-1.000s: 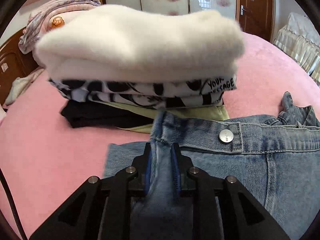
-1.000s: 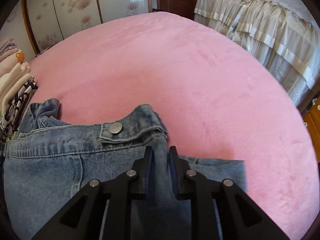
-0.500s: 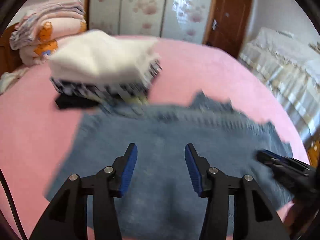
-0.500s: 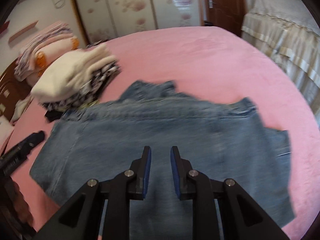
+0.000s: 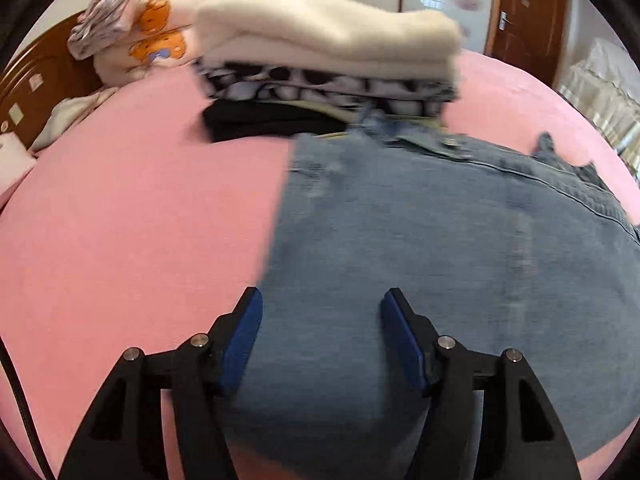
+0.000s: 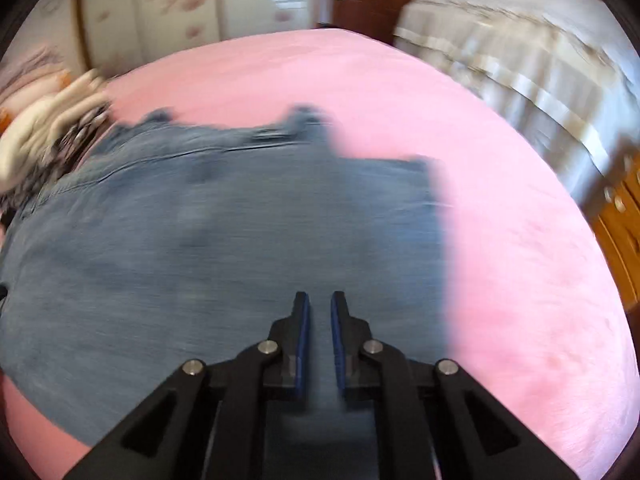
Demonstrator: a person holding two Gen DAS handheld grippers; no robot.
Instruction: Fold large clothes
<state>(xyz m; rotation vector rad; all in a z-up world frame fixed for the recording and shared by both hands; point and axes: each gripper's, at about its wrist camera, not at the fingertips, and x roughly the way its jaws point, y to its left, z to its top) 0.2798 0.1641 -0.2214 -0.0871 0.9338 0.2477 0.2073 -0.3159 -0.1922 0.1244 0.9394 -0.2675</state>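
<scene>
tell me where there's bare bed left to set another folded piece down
Bare pink bedspread lies right of the denim garment, toward the frilled bedding, and left of it in the left wrist view. Crowded by the stack of folded clothes, which touches the denim.

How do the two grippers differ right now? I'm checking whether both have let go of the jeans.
The left gripper has its fingers spread wide; the right gripper has only a narrow gap. The left hangs over the jeans' left edge, the right nearer their right edge. Both have blue pads, and neither visibly pinches denim.
</scene>
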